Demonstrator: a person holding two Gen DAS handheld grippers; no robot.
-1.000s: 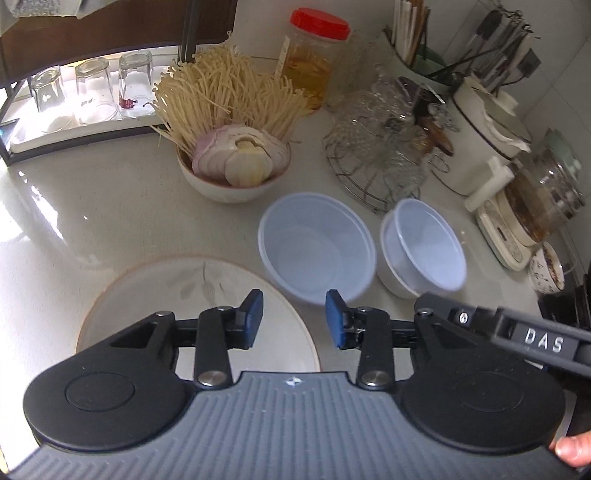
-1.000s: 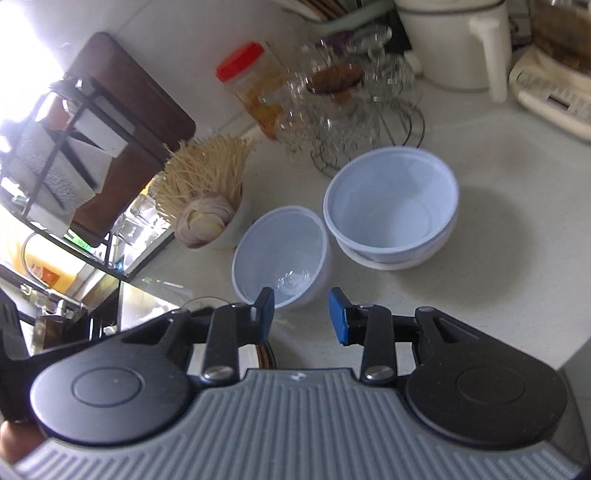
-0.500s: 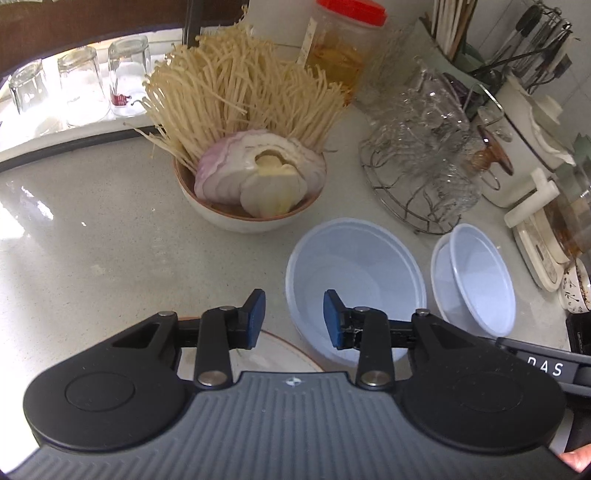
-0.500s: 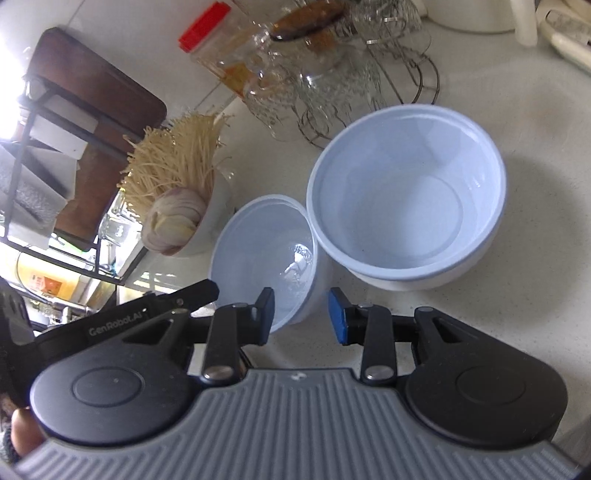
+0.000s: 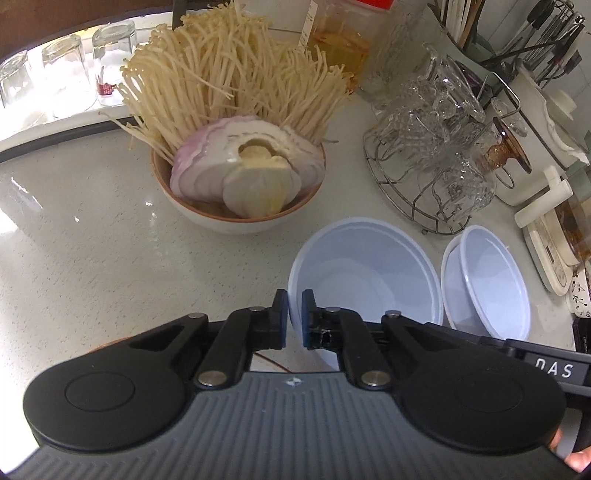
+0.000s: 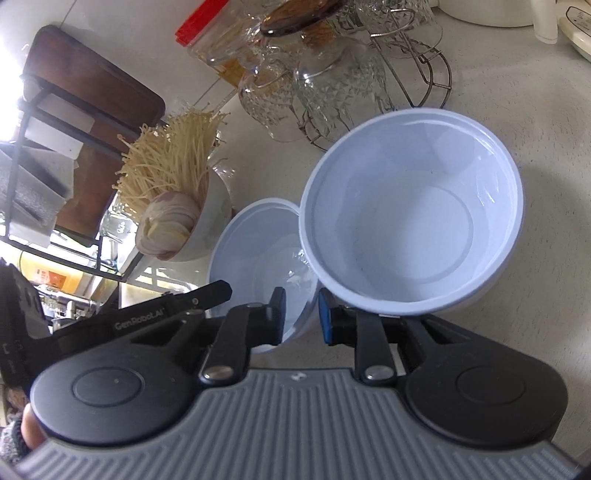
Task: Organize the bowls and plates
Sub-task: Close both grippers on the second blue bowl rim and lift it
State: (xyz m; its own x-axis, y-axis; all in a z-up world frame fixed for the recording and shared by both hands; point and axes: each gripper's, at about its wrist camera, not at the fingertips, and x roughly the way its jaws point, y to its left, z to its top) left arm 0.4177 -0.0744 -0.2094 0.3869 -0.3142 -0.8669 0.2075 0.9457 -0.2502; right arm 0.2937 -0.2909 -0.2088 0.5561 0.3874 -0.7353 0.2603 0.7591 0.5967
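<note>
Right now the left gripper (image 5: 294, 314) has its blue pads pinched on the near left rim of the left bowl (image 5: 369, 280), a pale blue plastic one. Its jaws have just been closing, and only the thin bowl wall stands between them. The right gripper (image 6: 302, 314) has also just been closing. It has the same bowl's wall between its pads, on the side towards the right bowl (image 5: 484, 291). One pad is inside and the other outside, and they seem to press on the wall. So both tools hold the one bowl, the left from its near left edge and the right from its near right edge. The two bowls stand side by side on the pale speckled counter (image 5: 92, 258), rims touching or almost so, and the right bowl appears to sit inside a white one. Beneath the left gripper a thin brown line shows, the rim of a plate (image 5: 274, 363), with the rest of it hidden. Farther off and to the left stands a ceramic bowl (image 5: 236, 221) packed with long thin mushrooms (image 5: 229, 74) and a cut onion (image 5: 251, 166). Behind the plastic bowls a wire rack (image 5: 417, 206) holds patterned glass cups. A jar with a red lid (image 6: 207, 22) stands by the far wall. Three upturned glasses (image 5: 66, 74) are on a bright tray at the far left.
</note>
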